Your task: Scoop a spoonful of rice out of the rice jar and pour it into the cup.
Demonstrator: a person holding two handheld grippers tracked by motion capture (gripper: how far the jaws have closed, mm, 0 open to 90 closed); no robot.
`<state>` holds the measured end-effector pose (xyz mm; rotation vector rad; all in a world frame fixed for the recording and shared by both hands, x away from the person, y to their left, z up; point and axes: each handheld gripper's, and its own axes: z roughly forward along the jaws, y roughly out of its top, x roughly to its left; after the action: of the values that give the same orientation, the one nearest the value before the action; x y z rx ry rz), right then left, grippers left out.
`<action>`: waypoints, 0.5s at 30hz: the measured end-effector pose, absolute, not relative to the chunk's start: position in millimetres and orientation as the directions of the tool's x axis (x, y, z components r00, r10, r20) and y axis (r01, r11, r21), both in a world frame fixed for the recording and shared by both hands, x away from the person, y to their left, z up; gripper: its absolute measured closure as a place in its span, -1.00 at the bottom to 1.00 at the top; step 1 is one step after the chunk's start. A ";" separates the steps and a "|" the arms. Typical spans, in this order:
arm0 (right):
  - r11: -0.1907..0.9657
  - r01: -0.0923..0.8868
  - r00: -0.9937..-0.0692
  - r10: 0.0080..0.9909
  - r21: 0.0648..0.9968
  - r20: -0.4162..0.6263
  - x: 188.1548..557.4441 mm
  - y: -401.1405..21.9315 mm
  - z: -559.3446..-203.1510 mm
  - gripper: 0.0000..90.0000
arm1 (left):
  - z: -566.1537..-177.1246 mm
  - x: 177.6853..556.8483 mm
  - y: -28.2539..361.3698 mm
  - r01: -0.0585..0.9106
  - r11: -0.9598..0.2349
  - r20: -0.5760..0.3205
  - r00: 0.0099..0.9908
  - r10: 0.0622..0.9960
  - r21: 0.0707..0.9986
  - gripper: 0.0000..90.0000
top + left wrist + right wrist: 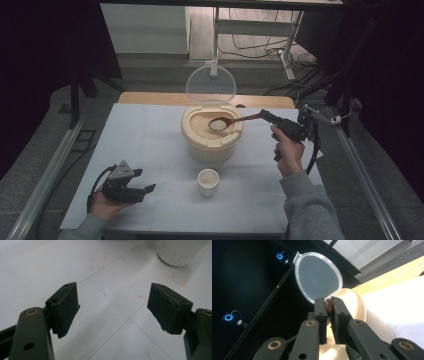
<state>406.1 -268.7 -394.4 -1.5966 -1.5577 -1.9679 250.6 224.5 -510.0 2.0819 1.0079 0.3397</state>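
Now the right tool (264, 116), gripping the wooden spoon (223, 122) of rice, should stay level toward the cup (208, 181) while the left tool (148, 189) waits wide.

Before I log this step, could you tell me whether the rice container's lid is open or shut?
Open: the clear lid stands upright behind the rice container, exposing the rice.

Table (150, 130): white top, faint grid lines and red marks (181, 276), set on a wooden board (150, 98) showing along its far edge.
Floor (45, 145): grey carpet.
Rails (47, 175): metal, one along each side of the table.
Far desk frame (260, 27): white legs, with cables (250, 47) on pale flooring beneath.
Sides: dark, with black stands (75, 95).
Lamps (279, 256): two small blue rings, glowing in the dark.
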 end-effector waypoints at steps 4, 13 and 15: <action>-0.434 0.668 -0.425 0.444 0.604 0.789 402.0 -270.3 -392.4 0.86 | -510.3 250.8 224.1 0.547 -0.381 -0.091 0.650 0.755 0.746 -0.46; -0.411 0.675 -0.448 0.431 0.613 0.783 394.9 -271.3 -391.0 0.86 | -510.4 250.9 224.0 0.548 -0.380 -0.090 0.647 0.757 0.745 -0.46; -0.403 0.679 -0.454 0.427 0.614 0.782 393.2 -270.7 -390.9 0.86 | -510.7 251.1 223.8 0.549 -0.382 -0.090 0.647 0.757 0.744 -0.46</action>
<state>393.2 -270.7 -390.9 -1.5232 -1.5945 -1.9609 251.1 223.8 -510.7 2.0864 1.0122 0.3404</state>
